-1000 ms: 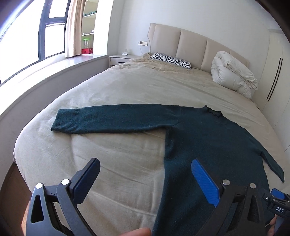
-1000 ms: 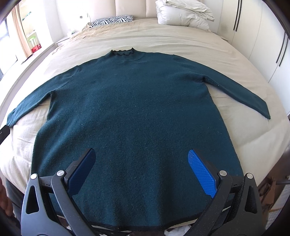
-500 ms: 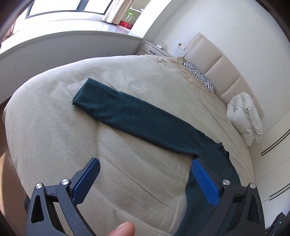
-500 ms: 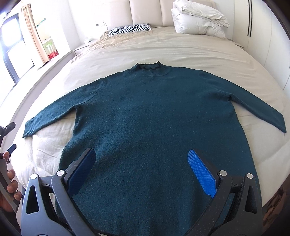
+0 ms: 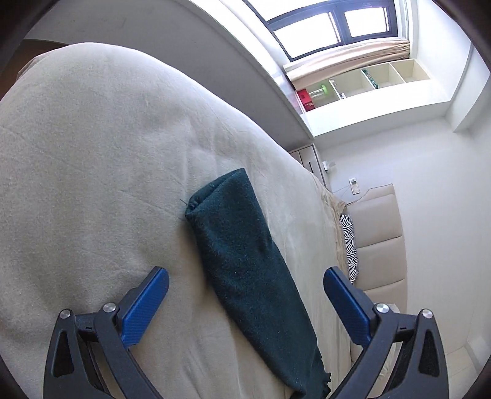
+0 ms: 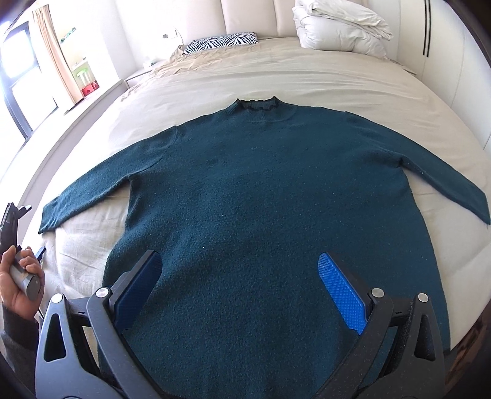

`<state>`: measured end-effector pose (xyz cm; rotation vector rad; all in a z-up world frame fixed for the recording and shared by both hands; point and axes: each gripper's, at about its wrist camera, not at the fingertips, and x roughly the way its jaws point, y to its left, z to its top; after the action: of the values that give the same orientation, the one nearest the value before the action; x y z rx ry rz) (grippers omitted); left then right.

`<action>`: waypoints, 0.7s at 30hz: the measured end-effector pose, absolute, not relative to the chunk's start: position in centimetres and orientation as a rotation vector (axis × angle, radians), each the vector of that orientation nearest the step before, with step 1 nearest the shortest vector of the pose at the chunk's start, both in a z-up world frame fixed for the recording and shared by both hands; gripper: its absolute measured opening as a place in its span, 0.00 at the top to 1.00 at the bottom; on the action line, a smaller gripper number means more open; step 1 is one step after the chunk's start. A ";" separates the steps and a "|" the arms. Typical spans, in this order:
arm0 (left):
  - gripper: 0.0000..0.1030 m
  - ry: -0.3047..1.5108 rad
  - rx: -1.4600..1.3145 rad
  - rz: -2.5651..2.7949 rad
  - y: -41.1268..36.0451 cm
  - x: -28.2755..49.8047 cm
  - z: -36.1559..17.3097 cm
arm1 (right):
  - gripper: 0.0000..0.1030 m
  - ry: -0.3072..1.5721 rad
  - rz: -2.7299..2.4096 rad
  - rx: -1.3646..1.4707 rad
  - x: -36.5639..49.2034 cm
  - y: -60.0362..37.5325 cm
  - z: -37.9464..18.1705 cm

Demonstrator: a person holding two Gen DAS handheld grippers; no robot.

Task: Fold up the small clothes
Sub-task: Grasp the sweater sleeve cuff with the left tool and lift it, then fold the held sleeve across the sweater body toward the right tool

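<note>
Teal sweater (image 6: pixel 270 214) whole, right view only

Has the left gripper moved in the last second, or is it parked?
Yes. The left gripper has swung toward the sweater's left sleeve cuff; the sleeve now runs between its open fingers, with the window ahead.

left wrist view sits low over the bed (image 5: pixel 92 153), rolled sideways, facing along the sweater (image 5: pixel 245 270) sleeve toward the window (image 5: pixel 337 27) wall, close to the cuff. right wrist view looks from the foot of the bed (image 6: pixel 307 76) toward the headboard (image 6: pixel 254 15), above the sweater (image 6: pixel 260 199) hem, taking in the whole garment. both views share that sleeve, the zebra pillow (image 6: pixel 221 41) and the headboard.
</note>
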<state>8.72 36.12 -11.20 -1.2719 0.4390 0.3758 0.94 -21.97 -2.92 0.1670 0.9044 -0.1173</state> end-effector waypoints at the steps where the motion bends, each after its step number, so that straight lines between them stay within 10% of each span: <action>1: 0.01 0.427 -1.287 0.378 36.2 9.0 -11.3 | 0.00 0.908 -0.119 0.164 1.1 -21.8 -3.0; 13: 0.13 0.368 -1.490 0.326 37.4 12.9 -13.4 | 0.00 0.943 -0.105 0.170 2.5 -21.0 -4.4; 21: 0.82 0.424 -1.555 0.265 38.5 13.5 -15.0 | 0.00 0.931 -0.110 0.209 2.8 -22.0 -4.9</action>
<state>13.52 38.55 -14.96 -1.5548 0.4244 0.2655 2.81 -22.02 -4.92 0.2094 0.9313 -0.1098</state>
